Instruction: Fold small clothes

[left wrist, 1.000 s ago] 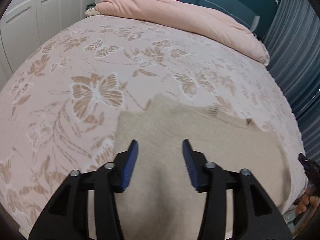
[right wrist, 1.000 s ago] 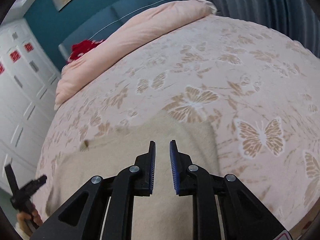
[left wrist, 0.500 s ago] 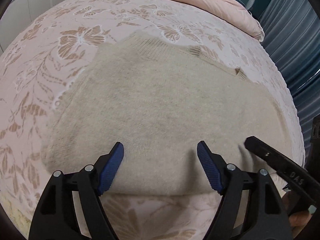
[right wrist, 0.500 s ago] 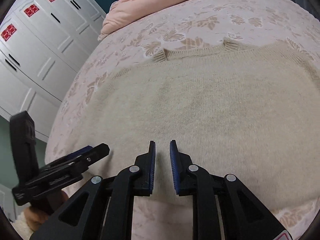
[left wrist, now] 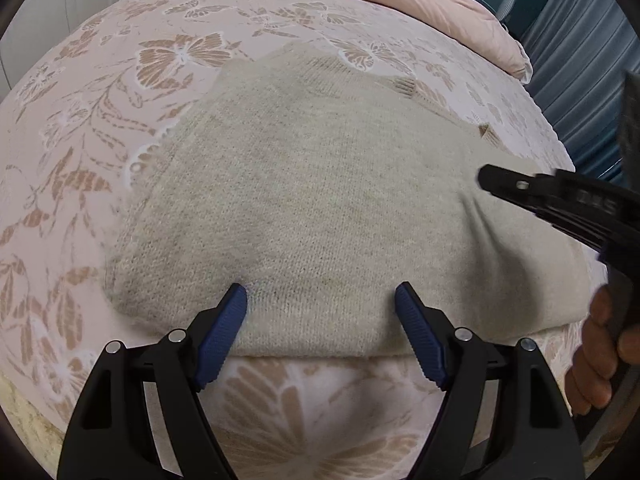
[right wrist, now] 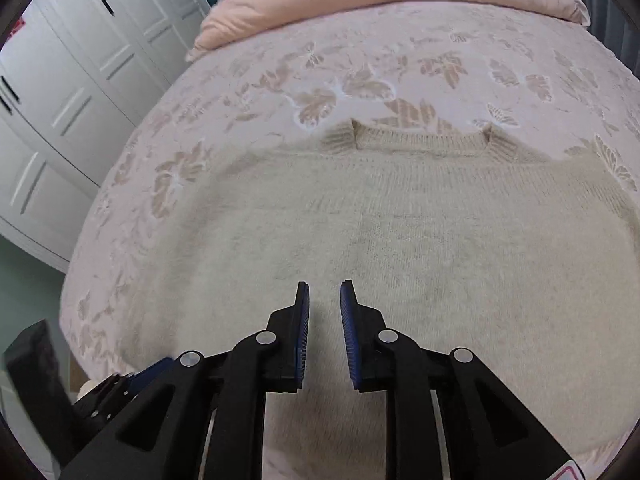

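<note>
Wardrobe doors (right wrist: 72, 92), white and panelled, stand at far left of the right wrist view, beyond the bed edge. Bedspread (left wrist: 100, 152), pink with tan butterfly and leaf print, covers the bed; a plain pink duvet (left wrist: 420, 4) is bunched along its far end. Cream knit sweater (left wrist: 328, 208) lies flat on the bedspread near the front edge, ribbed collar (right wrist: 420, 142) toward the far end, hem toward the cameras; a slight pucker shows in the fabric at its right side in the left wrist view. Left gripper (left wrist: 320, 312) hangs over the near hem, blue pads set wide with the knit showing between them; jaws have just been opening, and the pads press on nothing. Whether the tips rest on the fabric cannot be told. Right gripper (right wrist: 324, 320) is over the sweater body further right, jaws narrow with a slim gap, nothing clamped between them. In the left wrist view its black finger (left wrist: 528, 196) reaches in over the sweater's right part, with the person's hand (left wrist: 600, 352) on the handle at the right edge. Blue curtains (left wrist: 580, 64) hang at far right.
</note>
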A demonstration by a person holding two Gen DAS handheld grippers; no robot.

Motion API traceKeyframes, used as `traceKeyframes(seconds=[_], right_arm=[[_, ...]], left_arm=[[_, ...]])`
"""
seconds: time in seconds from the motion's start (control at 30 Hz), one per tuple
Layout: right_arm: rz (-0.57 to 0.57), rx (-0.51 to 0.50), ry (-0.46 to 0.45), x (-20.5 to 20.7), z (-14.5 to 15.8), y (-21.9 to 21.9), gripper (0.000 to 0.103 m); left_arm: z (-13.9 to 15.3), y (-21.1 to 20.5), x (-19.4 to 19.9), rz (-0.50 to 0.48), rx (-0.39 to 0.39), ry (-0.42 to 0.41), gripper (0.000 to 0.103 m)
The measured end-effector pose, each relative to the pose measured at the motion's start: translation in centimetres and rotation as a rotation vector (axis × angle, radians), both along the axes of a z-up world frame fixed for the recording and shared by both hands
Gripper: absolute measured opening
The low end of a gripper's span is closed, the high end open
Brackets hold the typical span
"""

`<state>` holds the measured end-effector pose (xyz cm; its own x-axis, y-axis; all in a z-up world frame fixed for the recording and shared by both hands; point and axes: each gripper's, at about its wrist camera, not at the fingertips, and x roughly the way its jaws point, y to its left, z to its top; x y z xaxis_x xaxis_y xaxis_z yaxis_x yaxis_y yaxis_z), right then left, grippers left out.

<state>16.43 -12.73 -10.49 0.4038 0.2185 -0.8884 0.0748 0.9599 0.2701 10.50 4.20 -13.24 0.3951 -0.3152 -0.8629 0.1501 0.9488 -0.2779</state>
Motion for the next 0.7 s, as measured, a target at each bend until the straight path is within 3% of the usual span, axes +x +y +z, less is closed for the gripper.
traceKeyframes(seconds=[0.07,0.2,0.3,0.4,0.53,0.6,0.7], right_arm=[[0.036,-0.024,0.087,1.9,-2.7,0.9,0.019],[0.061,-0.052,-0.006,2.3,0.3,1.5,0.018],[0.034,-0.061,-0.049,2.4,1.3,0.3,0.018],[0.005,-0.084,0.063,3.2,-2.0,-1.0,0.012],[-0.061,-0.029,-0.049,1.5,0.8,-3.6,0.011],[-0.113,-0.082,-0.092,0.2,1.9,-6.5,0.011],[-0.282,-0.169,-0.060,-3.2,0.9,-14.1,0.011]], left_arm=[[-0.1,0.0,0.0,-0.006,0.008,-0.003,0.074],[0.3,-0.2,-0.1,-0.011,0.013,-0.014,0.074],[2.6,-0.4,0.4,0.017,-0.091,-0.028,0.075],[4.3,-1.3,3.0,0.043,-0.157,-0.045,0.088],[1.8,-2.1,7.0,0.099,-0.063,0.027,0.088],[0.2,-1.6,7.9,0.112,-0.047,0.066,0.087],[-0.1,-1.7,7.7,0.087,-0.027,0.048,0.087]])
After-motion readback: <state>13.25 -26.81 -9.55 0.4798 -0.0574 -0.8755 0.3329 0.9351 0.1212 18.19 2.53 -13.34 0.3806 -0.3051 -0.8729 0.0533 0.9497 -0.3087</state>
